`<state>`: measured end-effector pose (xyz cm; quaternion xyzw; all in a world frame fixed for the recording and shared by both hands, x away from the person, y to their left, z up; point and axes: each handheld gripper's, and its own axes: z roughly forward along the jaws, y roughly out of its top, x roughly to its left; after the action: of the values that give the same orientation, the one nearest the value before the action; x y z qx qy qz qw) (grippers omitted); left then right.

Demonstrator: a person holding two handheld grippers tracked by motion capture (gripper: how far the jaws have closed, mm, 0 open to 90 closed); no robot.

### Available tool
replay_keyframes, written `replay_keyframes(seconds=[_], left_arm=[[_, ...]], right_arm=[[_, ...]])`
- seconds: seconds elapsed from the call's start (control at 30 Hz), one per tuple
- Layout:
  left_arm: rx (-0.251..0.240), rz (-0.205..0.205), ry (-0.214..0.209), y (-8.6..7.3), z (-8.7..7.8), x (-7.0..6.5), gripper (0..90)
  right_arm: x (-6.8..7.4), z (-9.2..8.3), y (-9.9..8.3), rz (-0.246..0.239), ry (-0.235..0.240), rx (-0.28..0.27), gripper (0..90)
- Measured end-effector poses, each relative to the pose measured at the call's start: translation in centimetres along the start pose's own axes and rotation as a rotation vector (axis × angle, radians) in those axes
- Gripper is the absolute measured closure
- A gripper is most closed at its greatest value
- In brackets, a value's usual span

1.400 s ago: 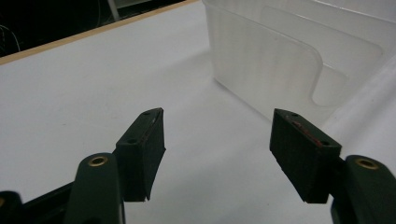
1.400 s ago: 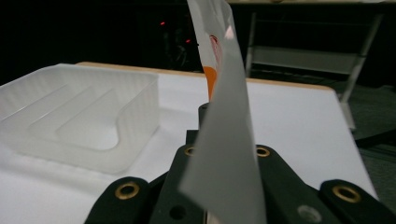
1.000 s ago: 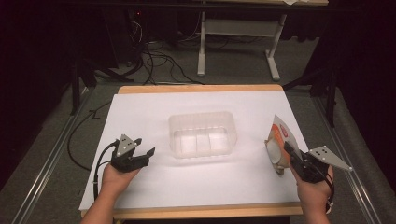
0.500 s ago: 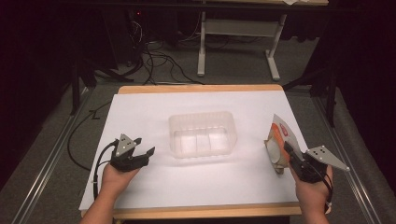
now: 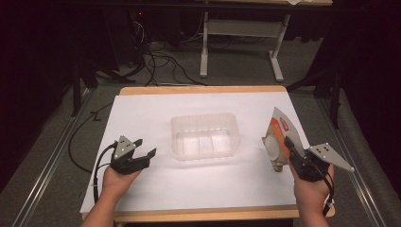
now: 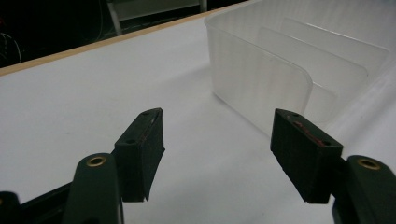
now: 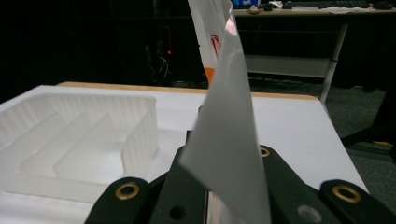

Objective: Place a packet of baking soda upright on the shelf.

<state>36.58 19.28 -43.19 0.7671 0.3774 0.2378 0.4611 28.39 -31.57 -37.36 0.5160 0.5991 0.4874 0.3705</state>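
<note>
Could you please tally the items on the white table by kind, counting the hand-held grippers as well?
Clear plastic tray with divided compartments: 1
Orange-and-white foil packet, pinched in the right hand-held gripper: 1
Black hand-held grippers, including the open left hand-held gripper: 2
Total: 4

The left hand [image 5: 118,177] is coming in from the bottom edge of the high view, forearm angled up and inward, and is holding the left gripper [image 5: 144,149] low and level with its two black jaws standing wide apart and nothing between their pads [image 6: 142,149]. The right hand [image 5: 309,187] is reaching up from the bottom right corner and is holding the right gripper [image 5: 285,145] pointing forward and slightly inward. Its jaws are pressing tightly together, having just finished closing, with its grey three-cornered plate sticking out to the right.
</note>
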Motion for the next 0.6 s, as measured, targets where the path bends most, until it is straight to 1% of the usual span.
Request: replay_keyframes(seconds=[0.03, 0.13, 0.17, 0.2, 0.27, 0.3, 0.37, 0.43, 0.47, 0.5, 0.53, 0.6], left_arm=[[0.0, 0.0, 0.0, 0.0, 0.0, 0.0, 35.2], [0.001, -0.002, -0.01, 0.0, 0.1, 0.0, 34.8], [-0.001, 0.0, -0.011, 0.0, 0.1, 0.0, 34.8], [-0.003, 0.003, -0.014, 0.0, 0.1, -0.1, 34.8], [-0.004, 0.007, -0.015, 0.0, 0.1, -0.1, 34.8], [-0.005, 0.006, -0.016, 0.0, 0.1, -0.1, 34.8], [-0.008, 0.005, -0.022, 0.0, 0.1, 0.0, 34.8], [-0.009, 0.006, -0.024, 0.1, 0.1, 0.0, 34.8], [-0.009, 0.009, -0.025, 0.1, 0.0, 0.0, 34.8], [-0.013, 0.006, -0.025, 0.1, 0.0, 0.0, 34.8], [-0.015, 0.005, -0.025, 0.1, -0.1, 0.1, 34.8], [-0.017, 0.004, -0.024, 0.1, -0.1, 0.1, 34.8]], right_arm=[[0.0, 0.0, 0.0, 0.0, 0.0, 0.0, 90.0], [0.4, 0.4, 0.8, 0.026, 0.019, -0.014, 90.0], [0.4, 0.4, 0.8, 0.026, 0.019, -0.014, 90.0], [0.8, 0.7, 1.4, 0.024, 0.024, -0.02, 90.0], [0.9, 0.8, 1.6, 0.023, 0.025, -0.021, 90.0], [1.4, 1.0, 2.1, 0.015, 0.032, -0.025, 90.0], [1.7, 1.1, 2.3, 0.01, 0.035, -0.029, 90.0], [2.3, 1.4, 3.0, 0.004, 0.043, -0.036, 90.0], [2.7, 1.6, 3.5, 0.005, 0.046, -0.038, 90.0], [2.7, 1.6, 3.5, 0.005, 0.046, -0.038, 90.0], [3.1, 1.9, 4.0, 0.008, 0.054, -0.048, 90.0], [3.4, 2.1, 4.5, 0.009, 0.066, -0.058, 90.0]])
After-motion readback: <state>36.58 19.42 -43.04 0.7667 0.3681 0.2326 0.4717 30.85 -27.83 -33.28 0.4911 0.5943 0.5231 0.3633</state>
